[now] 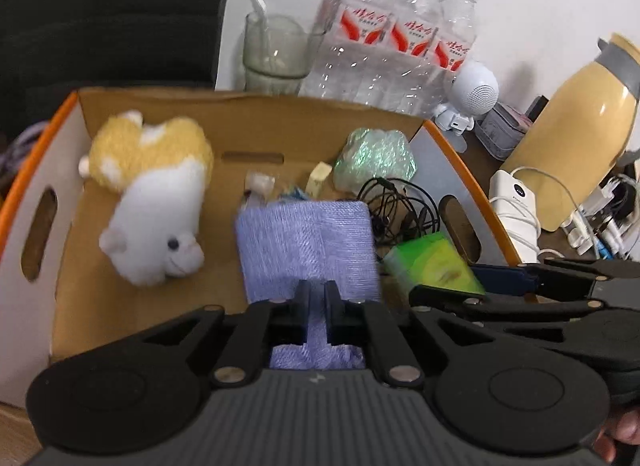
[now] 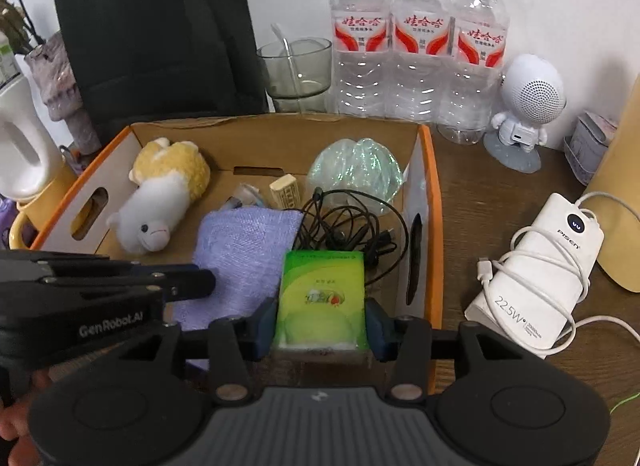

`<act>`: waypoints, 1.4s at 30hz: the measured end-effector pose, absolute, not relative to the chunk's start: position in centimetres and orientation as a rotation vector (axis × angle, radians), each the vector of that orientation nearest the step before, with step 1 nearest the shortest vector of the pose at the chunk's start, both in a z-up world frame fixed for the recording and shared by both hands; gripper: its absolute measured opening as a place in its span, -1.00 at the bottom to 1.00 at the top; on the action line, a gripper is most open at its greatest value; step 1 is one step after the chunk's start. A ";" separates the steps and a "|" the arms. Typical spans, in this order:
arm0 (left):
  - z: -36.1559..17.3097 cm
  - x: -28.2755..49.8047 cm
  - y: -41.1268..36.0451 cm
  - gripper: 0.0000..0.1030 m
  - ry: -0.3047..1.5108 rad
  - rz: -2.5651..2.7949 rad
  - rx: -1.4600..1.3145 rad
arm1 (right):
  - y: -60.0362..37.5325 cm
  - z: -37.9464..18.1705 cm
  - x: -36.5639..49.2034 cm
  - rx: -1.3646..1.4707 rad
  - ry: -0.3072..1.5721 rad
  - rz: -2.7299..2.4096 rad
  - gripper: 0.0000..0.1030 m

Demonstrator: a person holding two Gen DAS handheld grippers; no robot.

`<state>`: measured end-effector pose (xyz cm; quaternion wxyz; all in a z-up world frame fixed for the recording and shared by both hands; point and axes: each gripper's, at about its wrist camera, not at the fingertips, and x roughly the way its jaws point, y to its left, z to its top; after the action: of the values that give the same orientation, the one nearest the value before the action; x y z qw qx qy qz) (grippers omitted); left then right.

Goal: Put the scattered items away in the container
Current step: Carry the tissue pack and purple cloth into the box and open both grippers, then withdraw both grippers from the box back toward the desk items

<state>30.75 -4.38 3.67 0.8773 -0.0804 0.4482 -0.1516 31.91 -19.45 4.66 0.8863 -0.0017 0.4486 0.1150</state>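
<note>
An open cardboard box (image 1: 248,105) with orange edges holds a yellow and white plush toy (image 1: 156,201), tangled black cables (image 2: 348,225), a shimmering green bundle (image 2: 356,169) and a small cream block (image 2: 285,187). My left gripper (image 1: 317,290) is shut on a purple cloth (image 1: 304,242) that hangs over the middle of the box. My right gripper (image 2: 320,306) is shut on a green tissue pack (image 2: 322,290), its blue pads pressed on both sides, above the box's near right corner. The two grippers are side by side, with the left gripper (image 2: 200,282) close to the pack.
Three water bottles (image 2: 420,45) and a glass (image 2: 298,73) stand behind the box by the wall. A white robot speaker (image 2: 528,105), a white power bank (image 2: 540,278) with its cable and a yellow flask (image 1: 572,125) lie to the right. A black bag (image 2: 160,25) is at the back left.
</note>
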 end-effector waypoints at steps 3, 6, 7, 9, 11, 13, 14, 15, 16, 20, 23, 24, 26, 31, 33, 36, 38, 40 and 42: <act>4.9 30.3 -4.1 -0.83 0.926 -0.310 -0.158 | -19.5 4.9 32.0 0.024 0.960 0.249 0.02; 7.7 30.0 -3.5 -0.27 0.888 -0.296 -0.116 | -19.8 5.8 32.1 0.076 0.979 0.261 0.11; 8.7 29.9 -3.2 0.18 0.881 -0.292 -0.096 | -20.0 6.4 32.2 0.096 0.985 0.260 0.18; 10.3 30.0 -2.8 0.52 0.871 -0.256 -0.050 | -20.4 7.7 32.3 0.134 0.995 0.259 0.30; 11.4 30.0 -2.3 0.55 0.875 -0.202 -0.011 | -20.5 8.7 32.3 0.153 1.024 0.260 0.50; 12.1 29.9 -1.6 0.69 0.914 -0.160 -0.007 | -20.6 9.9 32.2 0.170 1.066 0.254 0.50; 12.5 29.7 -1.1 0.71 0.930 -0.133 -0.024 | -20.6 10.6 32.0 0.179 1.080 0.246 0.50; 12.9 29.3 -0.7 0.75 0.943 -0.107 -0.041 | -20.6 11.3 31.8 0.193 1.081 0.239 0.51; 13.3 28.9 -0.3 0.85 0.948 -0.093 -0.051 | -20.6 12.1 31.4 0.212 1.074 0.234 0.57; 15.2 26.4 0.1 0.97 0.926 -0.055 -0.034 | -19.8 15.4 28.6 0.243 1.021 0.261 0.67; 16.4 24.6 0.0 1.00 0.901 -0.032 -0.021 | -18.8 16.6 27.0 0.167 0.985 0.254 0.73; 16.6 24.2 -0.1 1.00 0.893 -0.029 -0.017 | -18.6 16.8 26.6 0.153 0.976 0.245 0.73; 16.9 23.2 -0.3 1.00 0.884 -0.026 -0.003 | -18.4 16.8 25.9 0.156 0.971 0.235 0.74; 17.0 20.9 -0.2 1.00 0.856 -0.007 0.017 | -17.9 16.3 24.0 0.145 0.954 0.225 0.74; 16.6 19.1 0.2 1.00 0.797 0.005 0.002 | -17.7 16.4 22.7 0.129 0.914 0.224 0.74; 15.2 15.8 0.0 1.00 0.702 0.031 0.040 | -17.7 15.9 19.5 0.129 0.813 0.243 0.74; 14.3 13.5 -0.2 1.00 0.617 0.042 0.067 | -17.9 15.3 17.1 0.144 0.744 0.258 0.74; 13.7 11.5 -0.3 1.00 0.552 0.047 0.060 | -18.0 14.7 15.2 0.170 0.694 0.281 0.74; 13.0 9.5 -0.3 1.00 0.506 0.046 0.049 | -18.5 14.1 12.9 0.188 0.632 0.290 0.74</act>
<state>9.45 -0.31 12.97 0.9676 0.0241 0.2503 0.0228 12.94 -18.46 14.14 0.9359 0.0922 0.3090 0.1420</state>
